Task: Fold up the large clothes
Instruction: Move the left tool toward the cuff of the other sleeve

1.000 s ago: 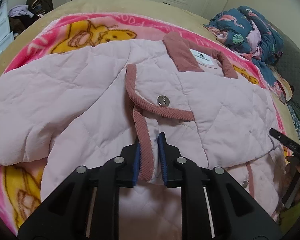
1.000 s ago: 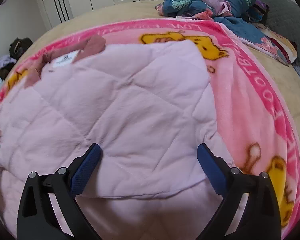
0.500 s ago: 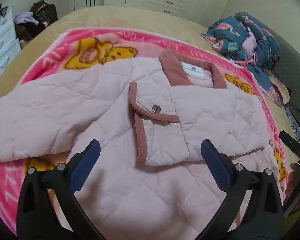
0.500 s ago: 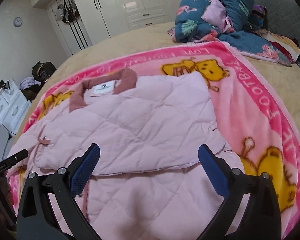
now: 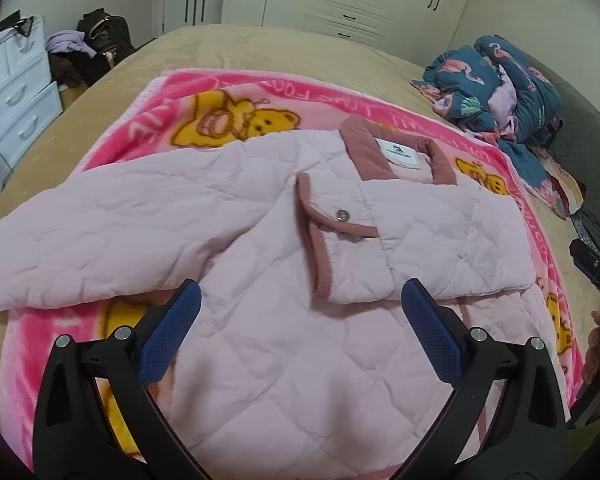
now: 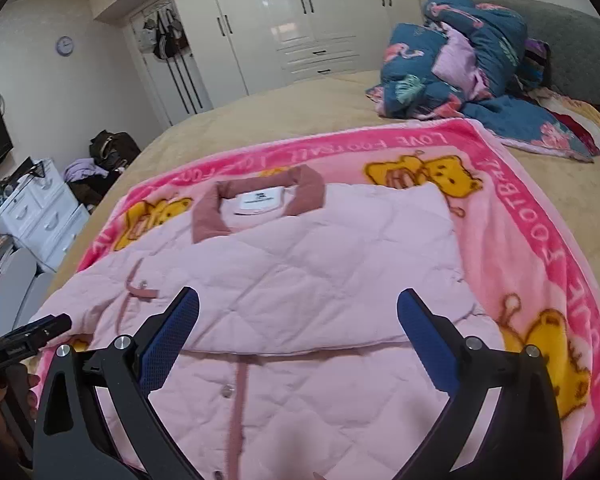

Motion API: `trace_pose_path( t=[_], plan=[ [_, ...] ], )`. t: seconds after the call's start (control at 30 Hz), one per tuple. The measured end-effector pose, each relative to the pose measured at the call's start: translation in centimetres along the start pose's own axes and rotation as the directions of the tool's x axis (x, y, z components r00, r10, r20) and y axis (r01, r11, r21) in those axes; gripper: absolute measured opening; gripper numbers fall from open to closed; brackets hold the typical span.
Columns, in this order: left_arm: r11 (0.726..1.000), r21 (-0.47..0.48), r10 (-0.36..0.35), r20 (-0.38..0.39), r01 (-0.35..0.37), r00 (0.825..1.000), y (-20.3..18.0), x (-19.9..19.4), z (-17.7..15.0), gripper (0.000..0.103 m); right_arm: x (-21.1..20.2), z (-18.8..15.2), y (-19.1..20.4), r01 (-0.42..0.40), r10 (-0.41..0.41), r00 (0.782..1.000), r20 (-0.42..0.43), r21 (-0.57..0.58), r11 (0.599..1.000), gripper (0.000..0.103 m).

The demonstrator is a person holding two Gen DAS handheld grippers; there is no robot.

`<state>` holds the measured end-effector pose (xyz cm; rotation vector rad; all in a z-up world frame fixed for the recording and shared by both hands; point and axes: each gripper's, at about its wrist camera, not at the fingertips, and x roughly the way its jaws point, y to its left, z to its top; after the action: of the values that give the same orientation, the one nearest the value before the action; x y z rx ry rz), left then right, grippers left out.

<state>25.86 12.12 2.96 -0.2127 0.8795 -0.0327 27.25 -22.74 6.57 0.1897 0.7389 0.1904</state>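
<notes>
A pale pink quilted jacket (image 5: 284,320) with a dusty-rose collar (image 5: 364,152) lies front up on a pink bear-print blanket (image 5: 148,128). Its right sleeve is folded across the chest, the rose-trimmed cuff (image 5: 320,240) near the middle. The other sleeve (image 5: 100,236) stretches out to the left. My left gripper (image 5: 300,312) is open and empty, above the jacket's lower body. In the right wrist view the jacket (image 6: 300,280) shows the folded sleeve and button placket (image 6: 236,392). My right gripper (image 6: 298,316) is open and empty over it.
The blanket covers a tan bed (image 6: 284,104). A heap of blue flamingo bedding (image 6: 460,68) lies at the far right. White drawers (image 5: 16,92) and a dark bag (image 5: 100,40) stand left of the bed. White wardrobes (image 6: 300,20) line the far wall.
My left gripper let go of the sleeve cuff and opened, then both grippers drew back and up from the jacket. The folded sleeve stays across the chest.
</notes>
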Motion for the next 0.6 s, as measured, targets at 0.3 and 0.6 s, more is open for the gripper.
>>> trace_pose_path(
  t=[0.3,0.6],
  plan=[
    [0.999,-0.035,0.032,0.017,-0.032,0.999,3.2,-1.9,-0.1,0.094,-0.3,0.6,4.2,-0.033,0.033,0.999,0.002,-0.042,0.999,0.099],
    [0.995,-0.068,0.076,0.048,-0.073,0.996,7.2,-4.0,-0.1,0.094,-0.2,1.6,9.7,-0.074,0.076,0.997,0.02,-0.094,0.993,0.099]
  ],
)
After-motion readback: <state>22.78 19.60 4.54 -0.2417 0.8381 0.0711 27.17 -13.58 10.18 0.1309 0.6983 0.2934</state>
